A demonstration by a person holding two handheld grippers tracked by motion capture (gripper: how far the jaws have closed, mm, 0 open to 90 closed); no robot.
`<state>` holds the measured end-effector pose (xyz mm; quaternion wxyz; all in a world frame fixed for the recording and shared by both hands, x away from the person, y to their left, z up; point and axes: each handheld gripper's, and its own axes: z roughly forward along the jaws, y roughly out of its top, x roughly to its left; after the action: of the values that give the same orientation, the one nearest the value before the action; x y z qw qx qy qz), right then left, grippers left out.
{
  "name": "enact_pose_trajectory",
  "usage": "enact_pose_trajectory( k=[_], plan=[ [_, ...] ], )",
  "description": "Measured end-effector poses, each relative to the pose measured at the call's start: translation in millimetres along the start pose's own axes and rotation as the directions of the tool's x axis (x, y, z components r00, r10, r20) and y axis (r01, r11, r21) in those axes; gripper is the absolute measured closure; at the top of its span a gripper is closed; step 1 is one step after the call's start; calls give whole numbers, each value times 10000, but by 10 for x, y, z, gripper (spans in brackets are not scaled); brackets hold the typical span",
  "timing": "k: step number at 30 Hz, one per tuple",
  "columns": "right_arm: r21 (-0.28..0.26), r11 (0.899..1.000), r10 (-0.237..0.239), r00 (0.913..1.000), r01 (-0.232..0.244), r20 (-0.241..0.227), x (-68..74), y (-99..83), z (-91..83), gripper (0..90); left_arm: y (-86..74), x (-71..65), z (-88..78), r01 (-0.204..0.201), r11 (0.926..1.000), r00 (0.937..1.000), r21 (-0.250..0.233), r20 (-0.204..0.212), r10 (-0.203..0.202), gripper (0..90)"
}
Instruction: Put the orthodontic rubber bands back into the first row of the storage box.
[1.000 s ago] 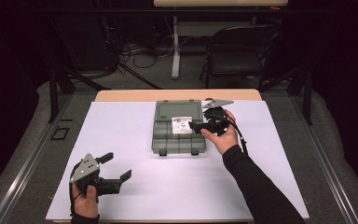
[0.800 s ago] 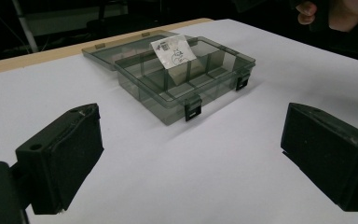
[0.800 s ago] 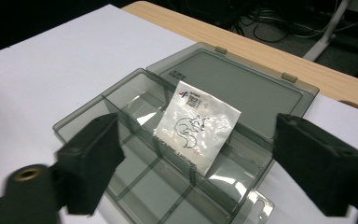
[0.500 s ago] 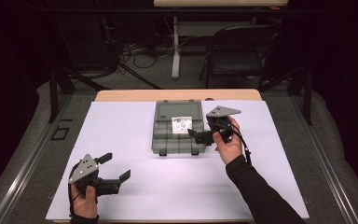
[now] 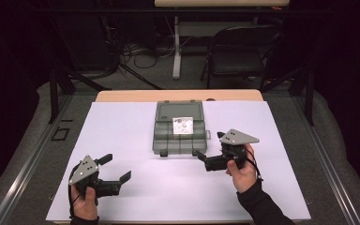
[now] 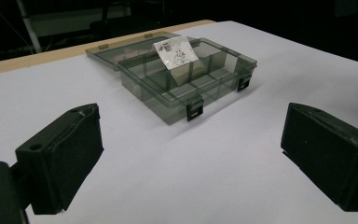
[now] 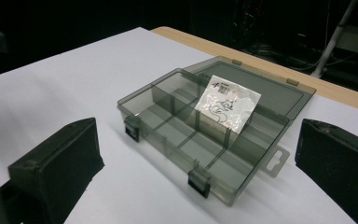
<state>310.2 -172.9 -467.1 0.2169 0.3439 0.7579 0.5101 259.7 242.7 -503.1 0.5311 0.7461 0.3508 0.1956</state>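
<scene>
A smoky transparent compartment box (image 5: pixel 180 136) lies open at the table's middle back, with its lid laid flat behind it. A small white packet (image 5: pixel 183 125) leans in one of its rear compartments. My right gripper (image 5: pixel 205 160) hovers just off the box's front right corner and points left. Its jaws have just been opening and stand open with nothing between them. My left gripper (image 5: pixel 116 167) rests open near the front left, apart from the box. The left gripper view has the box (image 6: pixel 214 84) and packet (image 6: pixel 175 52) beyond its pads (image 6: pixel 60 158). The right gripper view has the box (image 7: pixel 168 135) and packet (image 7: pixel 227 100) close ahead.
A white sheet (image 5: pixel 122 126) covers the table, and a wooden strip (image 5: pixel 136 95) runs along its far edge. Behind the table stand a dark chair (image 5: pixel 239 56) and a white table leg (image 5: pixel 177 51). Grey floor (image 5: pixel 328 140) flanks both sides.
My right gripper has drawn back from over the box's right side toward the front of the table, and its jaws have spread. The left gripper has stayed put.
</scene>
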Motion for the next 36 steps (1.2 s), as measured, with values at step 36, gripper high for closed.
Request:
enact_pose_trajectory(
  k=[36],
  plan=[
    [436, 9982, 380, 9982, -401, 473, 80, -677, -506, 0, -4, 12, 9, -66, 10000, 10000, 43, 49, 66, 54]
  ],
)
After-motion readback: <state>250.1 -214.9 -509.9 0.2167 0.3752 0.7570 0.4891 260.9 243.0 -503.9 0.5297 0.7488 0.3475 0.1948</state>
